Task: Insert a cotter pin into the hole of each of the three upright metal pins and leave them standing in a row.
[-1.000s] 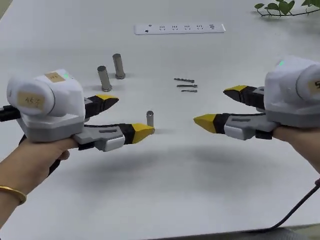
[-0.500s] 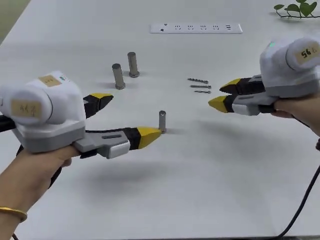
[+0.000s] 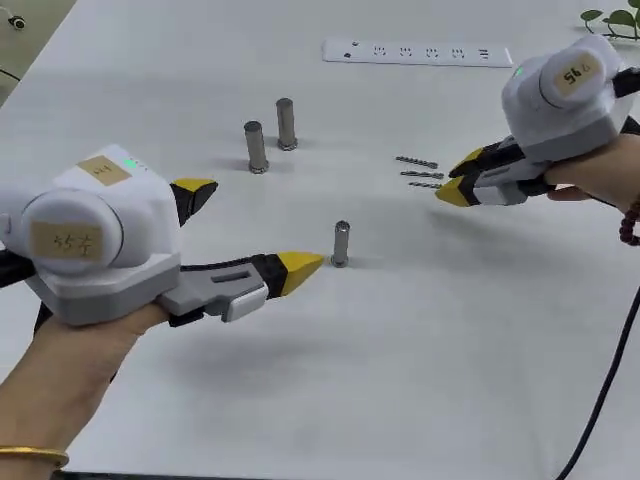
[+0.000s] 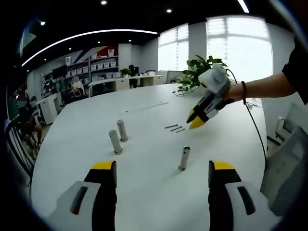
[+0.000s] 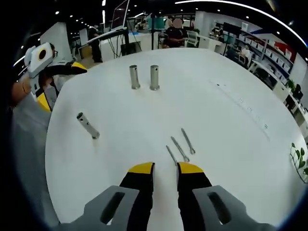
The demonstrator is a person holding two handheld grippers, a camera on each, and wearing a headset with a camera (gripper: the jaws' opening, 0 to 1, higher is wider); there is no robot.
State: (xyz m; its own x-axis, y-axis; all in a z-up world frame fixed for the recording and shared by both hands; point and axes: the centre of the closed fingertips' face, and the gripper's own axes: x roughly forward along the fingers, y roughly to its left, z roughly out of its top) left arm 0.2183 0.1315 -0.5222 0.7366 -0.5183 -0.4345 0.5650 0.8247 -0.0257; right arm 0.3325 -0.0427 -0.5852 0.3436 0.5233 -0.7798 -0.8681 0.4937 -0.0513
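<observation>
- My right tongs (image 3: 459,176) have reached the cotter pins (image 3: 420,174), narrowed to a slit, empty; I'd pick next.
- Left tongs (image 3: 250,224) stay spread beside the near metal pin (image 3: 341,243).

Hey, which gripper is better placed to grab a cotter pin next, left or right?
Right. The right gripper has its tips just short of the three cotter pins, which lie straight ahead of its jaws. The left gripper, wide open, is beside the nearest metal pin, farther from them.
</observation>
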